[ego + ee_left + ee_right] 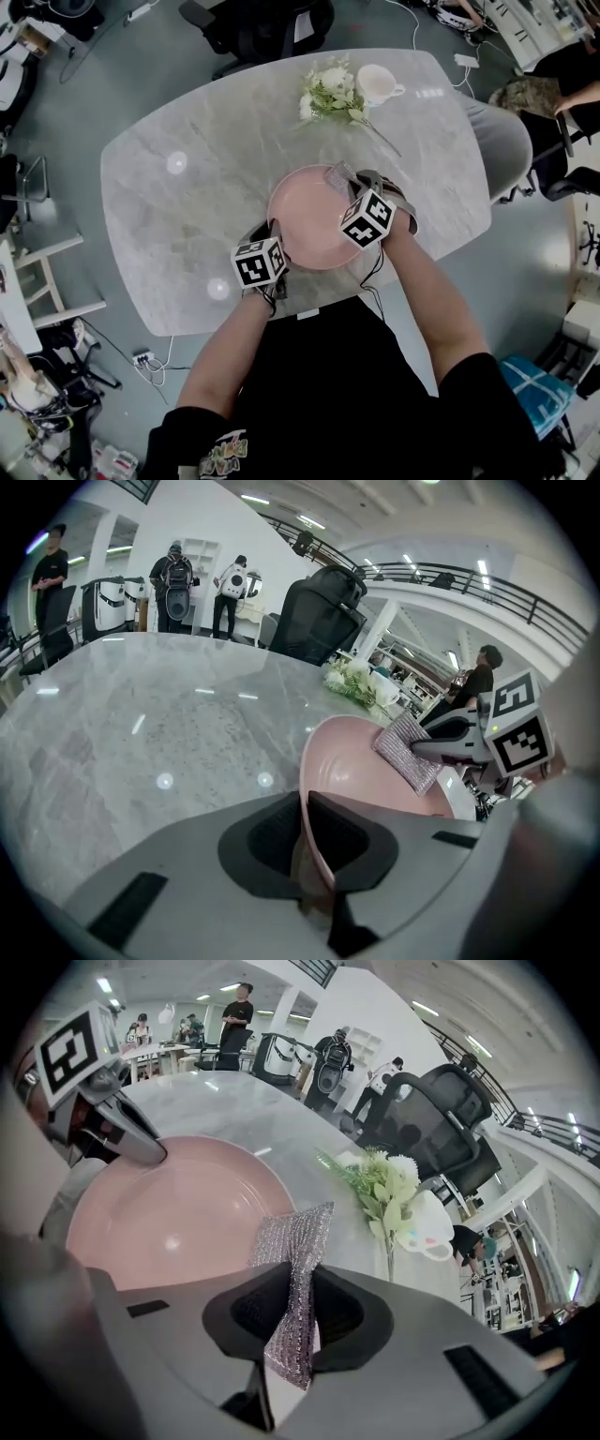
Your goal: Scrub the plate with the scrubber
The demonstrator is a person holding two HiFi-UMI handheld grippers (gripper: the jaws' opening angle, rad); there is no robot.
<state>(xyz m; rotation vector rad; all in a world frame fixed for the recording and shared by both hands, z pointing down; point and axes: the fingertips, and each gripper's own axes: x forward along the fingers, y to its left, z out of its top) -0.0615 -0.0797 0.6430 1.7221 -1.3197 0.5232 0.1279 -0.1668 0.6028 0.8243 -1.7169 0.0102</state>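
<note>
Nearest, the person's forearms (225, 361) reach over the table (178, 202). The left gripper (305, 808) pinches the pink plate (307, 220) by its near-left rim, steadying it mid-table. The right gripper (295, 1283) has its jaws clamped on the silvery scrubber (295, 1237) at the plate's far-right edge, poised for scrubbing.

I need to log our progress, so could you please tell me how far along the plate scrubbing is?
Done: the left claw clamps the round pink plate by its rim; the right claw grips the silvery mesh scrubber. In hand: the scrubber rests against the plate's far inner edge. Left: probably most of the face; nothing shows how much is scrubbed.
</note>
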